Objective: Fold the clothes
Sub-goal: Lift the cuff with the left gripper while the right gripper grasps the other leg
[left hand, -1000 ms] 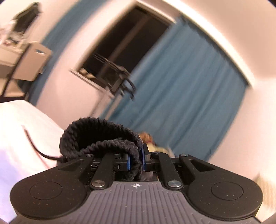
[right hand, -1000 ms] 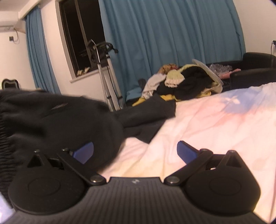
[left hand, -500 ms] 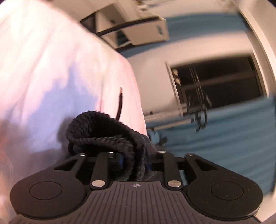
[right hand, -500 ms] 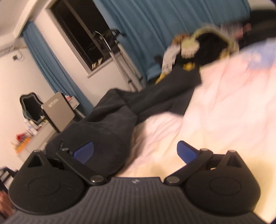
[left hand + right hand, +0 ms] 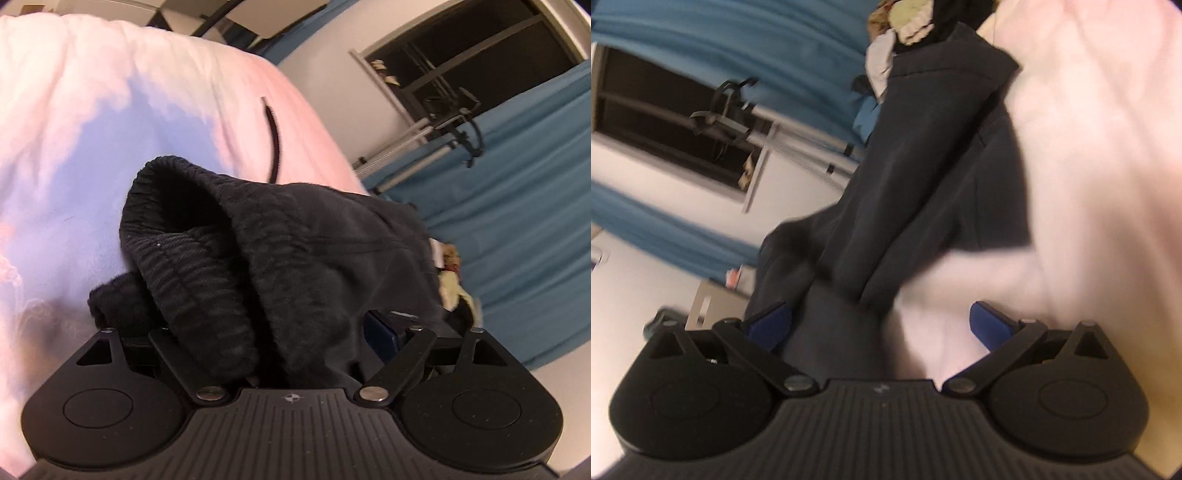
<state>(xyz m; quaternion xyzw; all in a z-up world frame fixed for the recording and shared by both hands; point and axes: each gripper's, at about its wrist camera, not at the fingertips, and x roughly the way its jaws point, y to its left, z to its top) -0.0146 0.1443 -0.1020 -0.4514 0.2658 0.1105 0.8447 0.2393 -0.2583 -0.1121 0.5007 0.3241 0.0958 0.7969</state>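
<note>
Black sweatpants (image 5: 295, 240) lie on the pink and pale blue bed cover (image 5: 92, 129), their ribbed waistband bunched up in front of my left gripper (image 5: 258, 325). Its jaws are opening, and the waistband sits loosely between them. It hides the left pad; the right blue pad (image 5: 380, 328) shows clear of the cloth. A black drawstring (image 5: 274, 136) trails across the cover. In the right wrist view the sweatpants' legs (image 5: 923, 166) stretch away over the bed cover (image 5: 1089, 184). My right gripper (image 5: 882, 325) is open just above them, dark cloth beside its left pad (image 5: 772, 325).
A dark window (image 5: 461, 48), blue curtains (image 5: 517, 221) and a metal stand (image 5: 443, 122) line the wall past the bed. A heap of other clothes (image 5: 908, 22) lies at the bed's far end. A grey cabinet (image 5: 709, 302) stands by the wall.
My left gripper was shut on the waistband and has spread its jaws while sinking to the bed. My right gripper stayed open, rolled and swung over the sweatpants' legs.
</note>
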